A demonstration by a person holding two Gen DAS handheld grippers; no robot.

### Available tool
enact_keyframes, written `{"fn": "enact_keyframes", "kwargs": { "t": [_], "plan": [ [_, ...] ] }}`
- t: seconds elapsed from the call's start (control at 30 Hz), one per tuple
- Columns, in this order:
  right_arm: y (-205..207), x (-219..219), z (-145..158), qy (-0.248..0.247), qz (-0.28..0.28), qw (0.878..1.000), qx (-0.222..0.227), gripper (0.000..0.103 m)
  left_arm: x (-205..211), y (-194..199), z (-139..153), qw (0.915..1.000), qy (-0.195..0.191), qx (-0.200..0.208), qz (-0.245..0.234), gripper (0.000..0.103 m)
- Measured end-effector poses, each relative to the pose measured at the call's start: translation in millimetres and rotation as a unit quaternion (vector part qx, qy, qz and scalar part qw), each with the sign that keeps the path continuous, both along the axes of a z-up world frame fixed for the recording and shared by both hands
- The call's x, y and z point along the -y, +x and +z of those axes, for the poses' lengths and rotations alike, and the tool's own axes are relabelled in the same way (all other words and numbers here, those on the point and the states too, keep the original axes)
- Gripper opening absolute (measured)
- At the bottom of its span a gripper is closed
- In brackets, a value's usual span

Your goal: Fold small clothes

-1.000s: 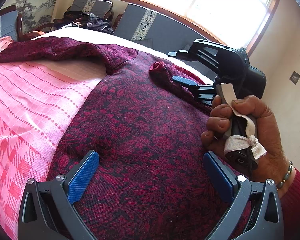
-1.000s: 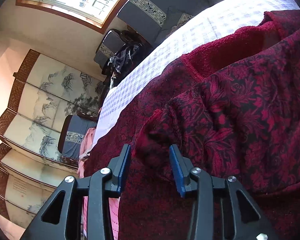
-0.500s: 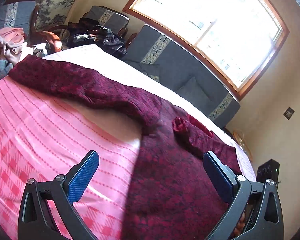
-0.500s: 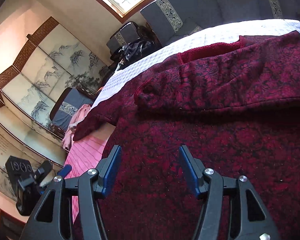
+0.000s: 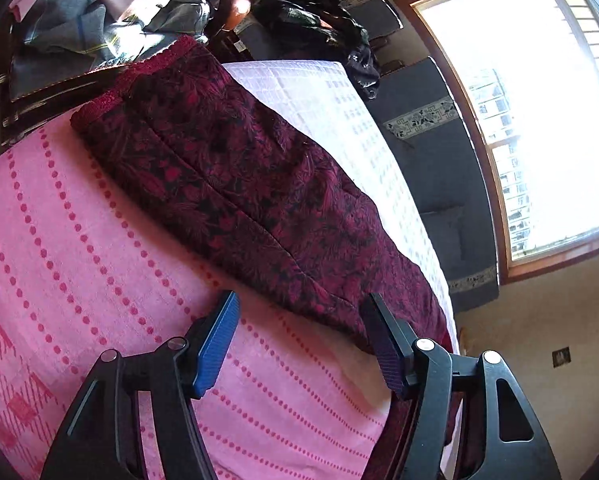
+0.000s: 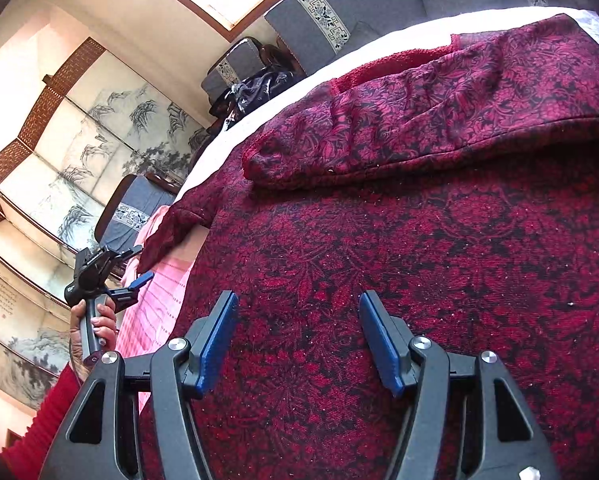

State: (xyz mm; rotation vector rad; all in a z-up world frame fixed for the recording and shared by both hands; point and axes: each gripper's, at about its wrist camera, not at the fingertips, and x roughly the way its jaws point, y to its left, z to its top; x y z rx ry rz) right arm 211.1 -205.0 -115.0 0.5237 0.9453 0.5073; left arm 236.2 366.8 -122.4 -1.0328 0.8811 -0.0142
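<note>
Well, garment [image 5: 235,176] edge (selvage), pink sheet [image 5: 79,248] beside

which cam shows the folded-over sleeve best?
Right wrist: the folded-over sleeve lies whole across the maroon floral garment, cuff visible. Left wrist shows only the other, outstretched sleeve on the pink bedspread.

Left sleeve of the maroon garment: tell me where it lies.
In the left wrist view the left sleeve lies stretched out across the pink bedspread, ahead of the left gripper, its cuff toward the clothes pile.
</note>
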Motion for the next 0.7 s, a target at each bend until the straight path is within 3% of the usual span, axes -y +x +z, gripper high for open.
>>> {"fn": "enact_keyframes", "kwargs": {
  "t": [0.1,0.13,0.17,0.23,0.27,0.33,0.47,0.57,0.7],
  "plan": [
    [-1,0,0,0.003,-0.004,1.000,0.002,0.060,-15,8,-6,0.9989,-0.034,0.013,0.031,0.062],
    [-1,0,-1,0.004,-0.005,1.000,0.002,0.060,-19,10,-9,0.9983,-0.040,0.010,0.040,0.054],
    [-2,1,-1,0.007,-0.005,1.000,0.002,0.061,-21,17,-11,0.9981,-0.038,0.001,0.048,0.033],
    [-3,3,-2,0.014,-0.009,1.000,0.002,0.061,-24,26,-22,0.9977,-0.038,-0.016,0.054,0.007],
    [-3,5,-3,0.018,-0.011,1.000,0.002,0.061,-23,26,-23,0.9974,-0.037,-0.004,0.062,0.007],
    [-4,9,-4,0.027,-0.015,1.000,0.002,0.061,-18,25,-11,0.9974,0.011,0.015,0.070,0.006],
    [-4,18,-6,0.042,-0.025,0.999,0.002,0.061,25,26,49,0.9875,0.117,0.095,0.046,0.006],
    [-5,22,-4,0.046,-0.035,0.998,0.004,0.061,75,34,99,0.9738,0.173,0.147,-0.001,0.006],
    [-8,31,-4,0.059,-0.056,0.997,0.008,0.061,169,51,156,0.9468,0.227,0.213,-0.082,0.006]
  ]
}}
